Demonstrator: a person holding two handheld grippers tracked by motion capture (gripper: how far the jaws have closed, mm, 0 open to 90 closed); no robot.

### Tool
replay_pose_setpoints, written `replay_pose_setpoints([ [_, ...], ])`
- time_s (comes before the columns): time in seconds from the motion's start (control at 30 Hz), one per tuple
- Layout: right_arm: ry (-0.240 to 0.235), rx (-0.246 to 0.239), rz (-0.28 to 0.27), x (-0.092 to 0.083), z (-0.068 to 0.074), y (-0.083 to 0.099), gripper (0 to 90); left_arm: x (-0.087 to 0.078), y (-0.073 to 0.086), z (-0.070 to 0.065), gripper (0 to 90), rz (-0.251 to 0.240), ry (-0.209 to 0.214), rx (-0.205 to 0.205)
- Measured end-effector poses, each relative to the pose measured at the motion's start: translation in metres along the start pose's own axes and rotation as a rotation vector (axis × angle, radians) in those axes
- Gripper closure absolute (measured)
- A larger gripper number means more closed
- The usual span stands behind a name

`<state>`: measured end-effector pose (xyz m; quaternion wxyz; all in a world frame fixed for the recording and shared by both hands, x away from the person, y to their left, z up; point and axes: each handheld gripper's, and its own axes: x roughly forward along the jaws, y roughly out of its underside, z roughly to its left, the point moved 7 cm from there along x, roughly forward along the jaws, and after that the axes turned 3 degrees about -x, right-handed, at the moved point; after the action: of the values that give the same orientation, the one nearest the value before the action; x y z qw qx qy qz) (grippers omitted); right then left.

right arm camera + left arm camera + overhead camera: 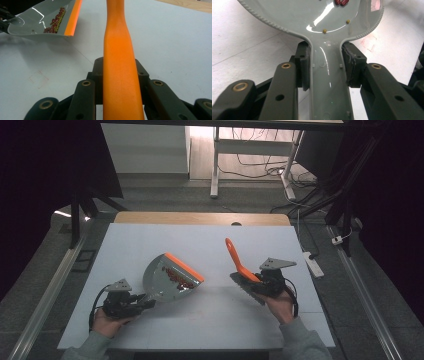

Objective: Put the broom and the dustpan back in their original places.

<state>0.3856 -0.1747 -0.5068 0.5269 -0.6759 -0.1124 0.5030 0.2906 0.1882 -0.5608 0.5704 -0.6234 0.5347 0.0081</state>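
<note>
White table [165, 240] with a wooden far edge, standing on a grey floor among dark frame legs and trailing cables, carries the whole scene. Grey dustpan [167, 280] with an orange front lip sits left of centre, its lip raised and pointing toward the far right; a row of small dark-red and yellowish beans [179, 278] lies inside it, just behind the lip. Brush [240, 267] with an orange handle and dark bristles sits right of centre, well apart from the dustpan, handle slanting up and away. Left gripper [325, 67] is clamped on the dustpan's narrow grey handle, pads pressing both of its sides. Right gripper [120, 72] is clamped on the brush's orange handle, which runs between its jaws.
</note>
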Motion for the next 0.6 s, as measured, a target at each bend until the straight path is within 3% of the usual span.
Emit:
replay_pose_setpoints([
  [0.6, -0.011, 0.025, 0.03, -0.007, -0.007, 0.012, 70.8, -0.006, 0.0, 0.006, 61.5, -0.049, -0.093, -0.091],
])
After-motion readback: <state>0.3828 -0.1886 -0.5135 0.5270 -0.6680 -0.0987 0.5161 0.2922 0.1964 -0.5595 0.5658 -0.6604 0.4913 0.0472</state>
